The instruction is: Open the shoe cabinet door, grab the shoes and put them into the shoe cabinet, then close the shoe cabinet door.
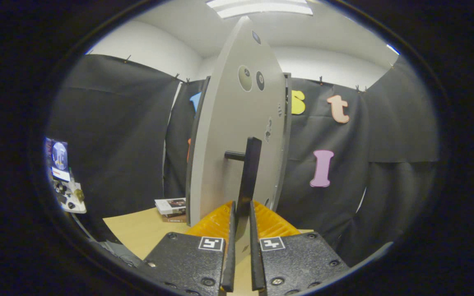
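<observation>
We see the hand-held gripper (242, 213) from just behind its two fingers, whose yellow ribbed pads (216, 222) sit close together with the black bar handle (248, 181) of the shoe cabinet door (228, 135) running down between them. Both pads appear to press on the lower end of the handle, so we note the gripper as pinching it, though the contact itself is partly hidden by the black finger edges. The door is grey and stands nearly edge-on to us, swung well out from the cabinet, rising tall just ahead of the fingers; a short black post (234, 155) joins the handle to the door face on the left. On the door's upper face we mark two round dark discs and a few small stickers, too small to tell apart. Behind the door's right edge a thin dark strip of the cabinet frame (288, 135) shows; we cannot see into the cabinet from here. The door and gripper sit over a light wooden table (138, 234). On the table, left of the door's foot and beyond the fingers, lies a small stack of books (172, 209). Far to the left, well apart from the door, a stand carries a lit screen (59, 160) with some small gear (70, 197) below it. Black cloth walls close the booth on all sides, white ceiling with a light panel (261, 7) above.
</observation>
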### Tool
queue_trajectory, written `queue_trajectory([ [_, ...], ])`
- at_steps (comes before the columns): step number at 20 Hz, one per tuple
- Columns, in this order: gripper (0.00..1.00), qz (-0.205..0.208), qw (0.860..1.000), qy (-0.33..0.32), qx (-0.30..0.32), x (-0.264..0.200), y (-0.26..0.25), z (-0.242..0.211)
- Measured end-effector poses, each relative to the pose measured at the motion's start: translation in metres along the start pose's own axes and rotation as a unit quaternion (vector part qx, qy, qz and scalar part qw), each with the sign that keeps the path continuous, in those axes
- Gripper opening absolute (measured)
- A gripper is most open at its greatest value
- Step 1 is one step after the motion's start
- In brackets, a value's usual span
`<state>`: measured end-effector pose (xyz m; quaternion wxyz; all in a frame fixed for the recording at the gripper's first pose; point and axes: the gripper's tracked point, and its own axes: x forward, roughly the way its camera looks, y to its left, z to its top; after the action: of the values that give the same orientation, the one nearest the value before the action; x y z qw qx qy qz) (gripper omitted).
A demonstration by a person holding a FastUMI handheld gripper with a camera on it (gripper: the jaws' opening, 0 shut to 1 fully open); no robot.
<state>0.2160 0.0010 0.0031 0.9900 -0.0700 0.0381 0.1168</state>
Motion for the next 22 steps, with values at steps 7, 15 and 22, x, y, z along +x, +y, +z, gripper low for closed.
queue_trajectory([
  [7, 0.06, -0.063, 0.998, -0.002, 0.015, -0.002, -0.033, -0.003],
  [15, 0.07, -0.088, 0.996, 0.002, 0.020, -0.015, -0.030, -0.009],
  [22, 1.00, -0.112, 0.993, -0.035, -0.021, -0.022, -0.027, -0.008],
])
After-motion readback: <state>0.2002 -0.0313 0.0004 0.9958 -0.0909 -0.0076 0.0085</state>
